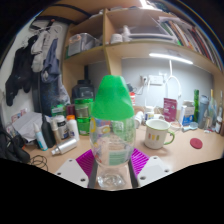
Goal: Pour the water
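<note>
One clear plastic bottle [112, 150] with one green cap [111, 100], upright, gripped between both fingers of the tool [112, 168]. Clenched on the bottle's lower body, one purple pad [146, 160] showing at the right side of it, the pad on the other side mostly hidden behind the bottle. Bottle filling the middle of the view, directly between the fingers and rising well above them. Pale label band around the bottle's middle, writing too small to read.

Beyond the bottle to the right, one white mug [159, 133] with a green pattern, standing on the bench [185, 148]. One small dark red round thing [196, 144] lying flat further right on the bench. One pink carton [170, 109] behind the mug, print unreadable. To the left, one green container [84, 109] among several small jars and tubes, not countable with confidence. Above, wooden shelves [125, 42] crowded with boxes and books, titles unreadable. One long strip light [171, 59] glowing under a shelf.
</note>
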Demonstrator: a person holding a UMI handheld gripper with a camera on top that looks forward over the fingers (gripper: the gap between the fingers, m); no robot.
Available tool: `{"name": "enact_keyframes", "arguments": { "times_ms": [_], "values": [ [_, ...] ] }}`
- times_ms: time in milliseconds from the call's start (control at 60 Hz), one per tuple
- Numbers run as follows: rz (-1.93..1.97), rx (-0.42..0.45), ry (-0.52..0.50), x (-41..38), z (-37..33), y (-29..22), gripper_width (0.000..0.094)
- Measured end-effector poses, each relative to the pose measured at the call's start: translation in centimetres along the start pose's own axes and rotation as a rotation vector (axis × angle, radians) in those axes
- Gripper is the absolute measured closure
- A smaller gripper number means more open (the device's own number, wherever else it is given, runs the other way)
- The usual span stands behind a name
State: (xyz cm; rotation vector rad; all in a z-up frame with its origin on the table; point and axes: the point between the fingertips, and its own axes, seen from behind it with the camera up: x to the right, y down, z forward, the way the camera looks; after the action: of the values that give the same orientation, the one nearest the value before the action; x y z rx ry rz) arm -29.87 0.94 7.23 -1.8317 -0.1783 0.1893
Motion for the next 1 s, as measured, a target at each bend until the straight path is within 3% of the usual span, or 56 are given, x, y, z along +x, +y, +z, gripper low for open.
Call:
{"name": "enact_keyframes", "arguments": {
  "times_ms": [183,333,450,617,833,1000],
  "values": [
    [-0.011,0.019,0.051,0.8,0.6,-0.2,0.0528],
    [0.036,-0.063,-0.033,-0.7,1.8,-0.2,0.0568],
    [0.127,-0.03,-0.083,-1.0,2.5,-5.3,0.0568],
    [0.697,-0.068,-0.202,0.0,5.0,-12.1,0.0567],
    [1.354,-0.281,-0.326,0.9,8.9,-11.8,0.0567],
    [1.869,-0.321,-0.491,0.6,9.4,-15.1,0.057]
  ]
}}
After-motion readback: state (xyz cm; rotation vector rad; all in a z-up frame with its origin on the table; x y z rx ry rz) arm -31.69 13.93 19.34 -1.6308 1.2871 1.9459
